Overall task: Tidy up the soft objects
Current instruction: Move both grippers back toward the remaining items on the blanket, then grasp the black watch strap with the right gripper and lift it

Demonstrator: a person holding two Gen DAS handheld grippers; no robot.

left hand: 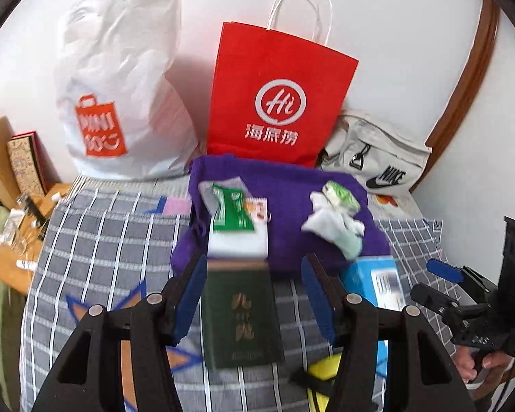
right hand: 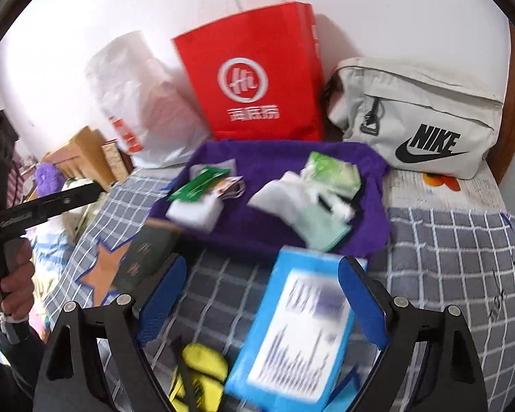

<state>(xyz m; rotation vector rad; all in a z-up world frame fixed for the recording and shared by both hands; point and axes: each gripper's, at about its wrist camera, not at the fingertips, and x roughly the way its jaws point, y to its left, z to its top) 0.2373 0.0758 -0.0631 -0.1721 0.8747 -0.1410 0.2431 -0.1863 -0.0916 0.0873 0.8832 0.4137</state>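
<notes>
Both hand-held grippers hang over a bed covered by a grey checked blanket (left hand: 103, 240). Landmark for all positions: the purple towel (left hand: 292, 185) spread at the wall end of the bed.

Left hand-held gripper (left hand: 254, 292): jaws apart, nothing between the pads. A dark green box (left hand: 240, 316) lies on the blanket in the gap, its far end touching the towel's near edge. No pad contact that I can see.

Right hand-held gripper (right hand: 261, 295): jaws apart, also holding nothing. A blue box (right hand: 292, 326) lies between and below its fingers, just off the towel's near edge, toward its right side. Something yellow (right hand: 199, 364) lies nearer the camera than the blue box; too blurred to identify.

On the towel: left part, a white pad (left hand: 238, 240) with a green sachet (left hand: 230, 213) on top of it; right part, crumpled white and pale green soft items (left hand: 336, 219), possibly wipes or cloths, overlapping each other.

Behind the towel, against the wall: red paper bag (left hand: 274, 96) directly behind, white plastic bag (left hand: 120, 89) behind-left, pale Nike pouch (right hand: 419, 116) behind-right.

Step, as judged: approach, before any grasp. Soft things are gathered on the towel; the boxes just off it look rigid.

Next move calls for choosing a target. For the crumpled soft pile, a gripper has to go forward past the box beneath it and come down over the towel's right part, then close on a fold of the top piece only. Frames are motion-blurred, so edges of the soft items are uncertain.
</notes>
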